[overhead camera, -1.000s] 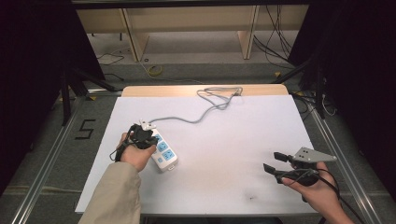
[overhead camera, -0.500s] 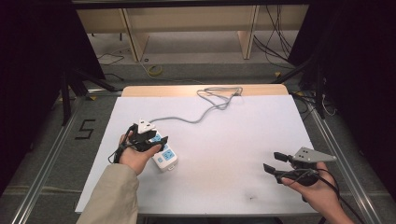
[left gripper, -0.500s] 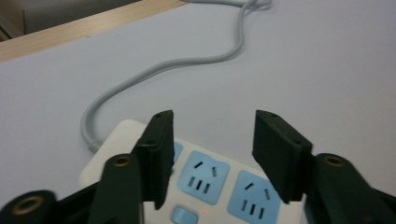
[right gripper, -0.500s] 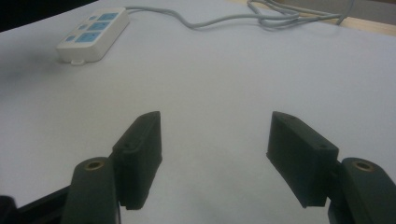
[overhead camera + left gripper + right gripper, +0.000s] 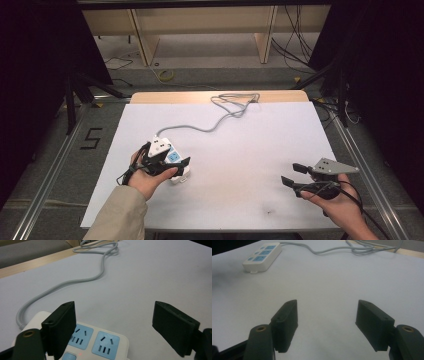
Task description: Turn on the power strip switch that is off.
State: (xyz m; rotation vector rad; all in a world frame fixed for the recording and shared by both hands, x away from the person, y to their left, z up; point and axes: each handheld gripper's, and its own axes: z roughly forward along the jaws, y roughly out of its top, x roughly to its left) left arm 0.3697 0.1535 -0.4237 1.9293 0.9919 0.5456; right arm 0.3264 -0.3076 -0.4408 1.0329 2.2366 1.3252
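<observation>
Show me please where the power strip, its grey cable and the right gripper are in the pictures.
power strip (image 5: 262, 256): right gripper view, on its white top face among the blue sockets.
grey cable (image 5: 75, 281): left gripper view, on the middle of its curve across the table.
right gripper (image 5: 292, 174): high view, midway between its two open fingertips.

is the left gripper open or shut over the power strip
Open: the left gripper shows its jaws spread wide, with the power strip's blue sockets between them, ungripped.
</observation>
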